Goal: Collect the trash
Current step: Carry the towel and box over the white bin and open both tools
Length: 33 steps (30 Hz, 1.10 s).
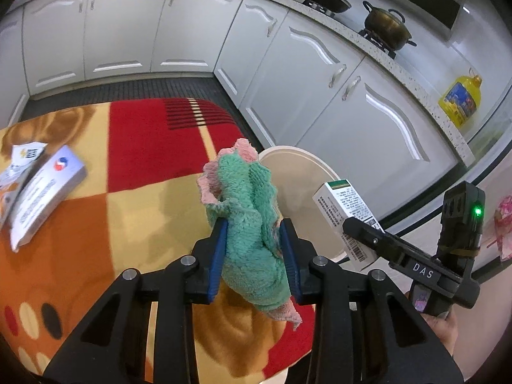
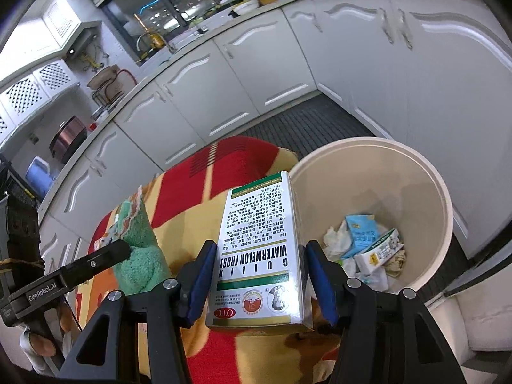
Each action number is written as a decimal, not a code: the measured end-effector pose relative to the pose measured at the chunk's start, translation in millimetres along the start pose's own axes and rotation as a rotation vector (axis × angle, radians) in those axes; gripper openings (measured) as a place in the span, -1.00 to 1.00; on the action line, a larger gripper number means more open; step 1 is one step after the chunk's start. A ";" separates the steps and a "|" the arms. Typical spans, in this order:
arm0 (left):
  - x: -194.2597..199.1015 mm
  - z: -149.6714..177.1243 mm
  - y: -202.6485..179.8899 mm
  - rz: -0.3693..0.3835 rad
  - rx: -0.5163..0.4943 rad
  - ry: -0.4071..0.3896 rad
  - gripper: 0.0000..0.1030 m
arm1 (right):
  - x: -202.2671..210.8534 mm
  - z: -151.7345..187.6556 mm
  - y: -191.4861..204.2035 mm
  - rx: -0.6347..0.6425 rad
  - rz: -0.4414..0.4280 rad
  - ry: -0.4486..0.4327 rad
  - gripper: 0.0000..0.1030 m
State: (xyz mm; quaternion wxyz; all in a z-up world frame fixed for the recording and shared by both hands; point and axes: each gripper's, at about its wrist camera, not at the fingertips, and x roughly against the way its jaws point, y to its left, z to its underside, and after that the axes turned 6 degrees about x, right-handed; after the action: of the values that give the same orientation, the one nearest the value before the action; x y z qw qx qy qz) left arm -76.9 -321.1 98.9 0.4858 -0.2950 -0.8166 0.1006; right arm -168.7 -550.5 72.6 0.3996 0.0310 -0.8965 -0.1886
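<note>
Cream plastic bin (image 2: 371, 160), already holding cartons and tissue, stands at two o'clock of the blanket-covered table (image 1: 134, 147). A carrying step is judged underway; release over the rim is called for next. The right gripper (image 2: 260, 280) pinches a white medicine box (image 2: 259, 256); the left gripper (image 1: 254, 249) is clamped on a green cloth (image 1: 248, 198).

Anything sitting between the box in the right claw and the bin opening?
Nothing. In the right wrist view the medicine box in the right claw overlaps the bin rim directly, with no object between.
</note>
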 end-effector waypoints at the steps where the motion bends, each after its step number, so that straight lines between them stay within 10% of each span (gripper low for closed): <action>1: -3.7 -1.3 -2.3 0.001 -0.002 0.004 -0.41 | -0.3 0.5 -2.3 -0.004 0.002 0.001 0.06; 33: -104.7 -18.1 -72.3 0.015 -0.091 0.055 -0.42 | -33.6 14.3 -92.7 -0.180 0.120 0.057 0.06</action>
State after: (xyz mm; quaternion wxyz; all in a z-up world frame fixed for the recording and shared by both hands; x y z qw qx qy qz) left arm -52.2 -442.3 63.9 0.4935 -0.3254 -0.8044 0.0589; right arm -165.1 -625.0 6.6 0.4369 -0.0536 -0.8644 -0.2430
